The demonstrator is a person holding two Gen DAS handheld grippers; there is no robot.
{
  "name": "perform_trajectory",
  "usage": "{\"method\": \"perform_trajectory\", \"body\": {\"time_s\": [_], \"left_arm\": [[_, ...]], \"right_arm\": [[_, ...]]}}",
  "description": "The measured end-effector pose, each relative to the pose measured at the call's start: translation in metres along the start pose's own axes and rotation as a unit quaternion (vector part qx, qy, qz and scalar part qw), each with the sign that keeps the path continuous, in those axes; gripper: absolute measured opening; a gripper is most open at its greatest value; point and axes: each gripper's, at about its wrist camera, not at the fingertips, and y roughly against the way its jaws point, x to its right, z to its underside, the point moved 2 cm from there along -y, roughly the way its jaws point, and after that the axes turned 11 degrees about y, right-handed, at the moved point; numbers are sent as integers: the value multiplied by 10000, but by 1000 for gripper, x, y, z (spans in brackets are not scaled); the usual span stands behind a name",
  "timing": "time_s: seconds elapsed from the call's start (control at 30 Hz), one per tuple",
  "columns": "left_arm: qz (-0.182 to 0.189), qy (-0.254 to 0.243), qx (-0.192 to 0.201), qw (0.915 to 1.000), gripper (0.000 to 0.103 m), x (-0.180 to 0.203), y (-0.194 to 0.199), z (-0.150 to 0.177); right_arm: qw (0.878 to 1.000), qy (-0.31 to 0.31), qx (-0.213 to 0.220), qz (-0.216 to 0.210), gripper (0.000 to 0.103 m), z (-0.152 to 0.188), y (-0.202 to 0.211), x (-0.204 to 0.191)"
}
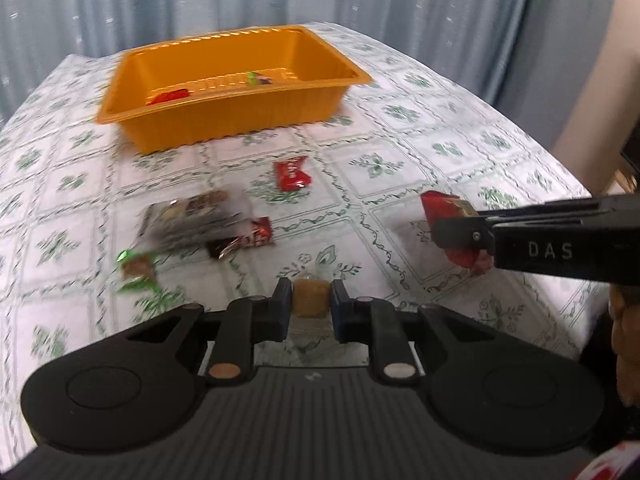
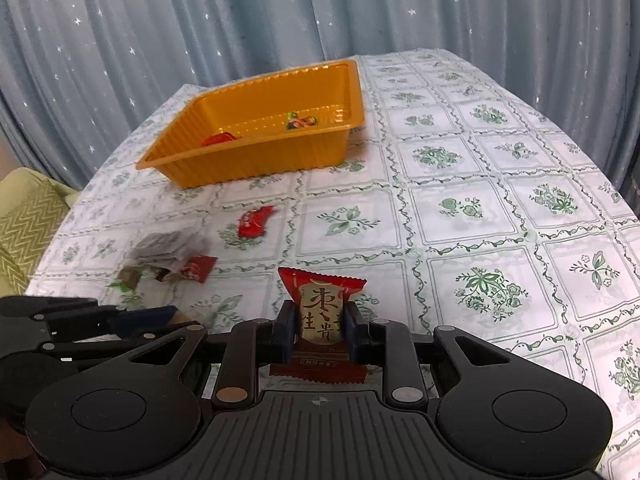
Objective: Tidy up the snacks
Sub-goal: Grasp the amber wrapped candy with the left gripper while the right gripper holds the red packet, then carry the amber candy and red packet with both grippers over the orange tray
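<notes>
My left gripper (image 1: 311, 300) is shut on a small brown snack in clear wrap (image 1: 311, 298), held above the tablecloth. My right gripper (image 2: 319, 324) is shut on a red and gold snack packet (image 2: 320, 304); it also shows in the left wrist view (image 1: 452, 216) at the right. An orange tray (image 1: 224, 116) (image 2: 256, 156) stands at the far side with a red packet (image 2: 218, 139) and a green-tipped candy (image 2: 301, 121) inside. Loose on the cloth lie a red packet (image 1: 292, 175) (image 2: 254, 222), a clear cookie pack (image 1: 196, 216), a dark red packet (image 1: 244, 238) and a green-wrapped candy (image 1: 136, 268).
The table carries a white cloth with green flower squares (image 2: 480, 208). A blue starred curtain (image 2: 240, 20) hangs behind. A yellow-green cushion (image 2: 24, 216) sits at the left of the table. The table's right edge (image 1: 592, 296) drops off near my right gripper.
</notes>
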Motion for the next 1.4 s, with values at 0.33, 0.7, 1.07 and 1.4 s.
{"method": "perform_trajectory", "body": {"time_s": [0.33, 0.7, 1.07, 1.4], "left_arm": [[-340, 500, 224, 9979, 18, -2, 46, 5], [-292, 777, 501, 9953, 18, 2, 88, 6], [-229, 837, 672, 9940, 18, 6, 108, 2], [-210, 886, 722, 9932, 18, 5, 112, -1]], "right_arm": [[9997, -30, 218, -103, 25, 0, 31, -23], [9991, 120, 392, -59, 26, -4, 63, -47], [9986, 178, 488, -16, 26, -7, 81, -54], [9986, 193, 492, 33, 25, -8, 84, -53]]}}
